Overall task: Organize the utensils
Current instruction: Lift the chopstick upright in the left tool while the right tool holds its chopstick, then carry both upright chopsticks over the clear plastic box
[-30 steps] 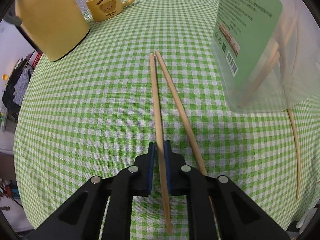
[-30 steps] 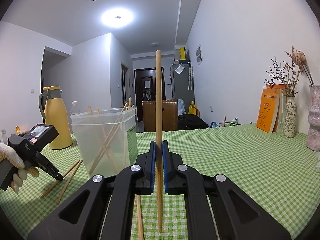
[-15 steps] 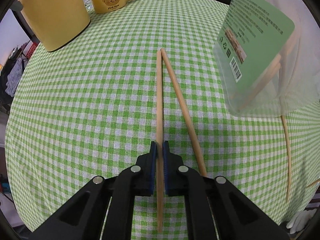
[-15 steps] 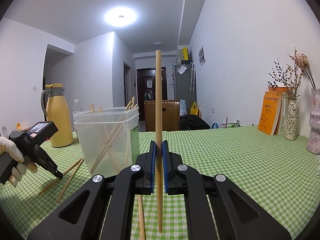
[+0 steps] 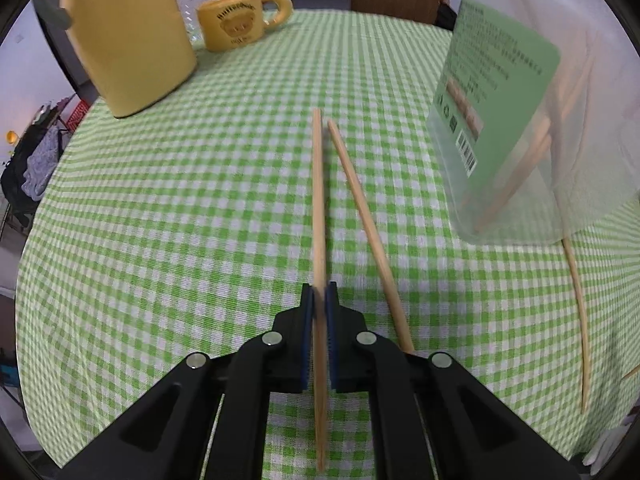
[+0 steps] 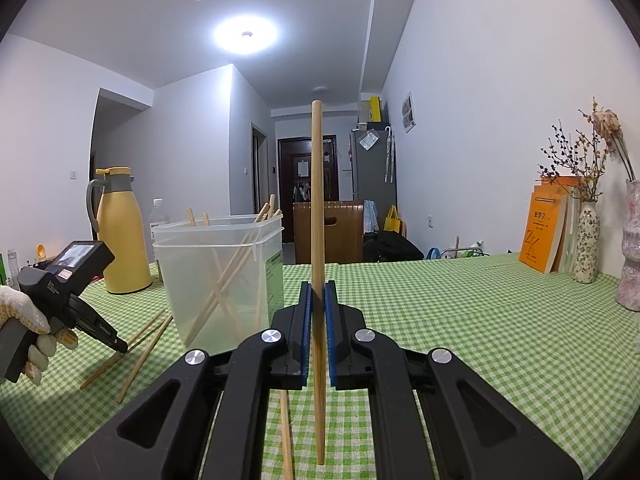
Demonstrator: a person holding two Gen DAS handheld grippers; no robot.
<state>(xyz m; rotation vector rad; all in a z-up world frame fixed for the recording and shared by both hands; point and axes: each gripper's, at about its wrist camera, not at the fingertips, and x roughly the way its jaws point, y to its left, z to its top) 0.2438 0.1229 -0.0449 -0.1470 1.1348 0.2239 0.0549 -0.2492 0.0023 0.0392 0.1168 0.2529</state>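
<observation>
Both grippers clamped one chopstick each beside the half-filled tub.

At centre frame, the left gripper (image 5: 319,300) was closed on a chopstick (image 5: 318,200) over the checked tablecloth (image 5: 180,220), a second chopstick (image 5: 360,216) lying just right. The right gripper (image 6: 319,300) pinched an upright chopstick (image 6: 317,200). Left of centre, the clear plastic tub (image 6: 220,276) held several leaning chopsticks (image 6: 224,280).

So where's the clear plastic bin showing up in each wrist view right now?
Left wrist: clear plastic bin fills the upper right, green label facing the camera, chopsticks inside.
Right wrist: clear plastic bin stands left of centre, just right of the left gripper.
Shared landmark: the yellow thermos.
</observation>
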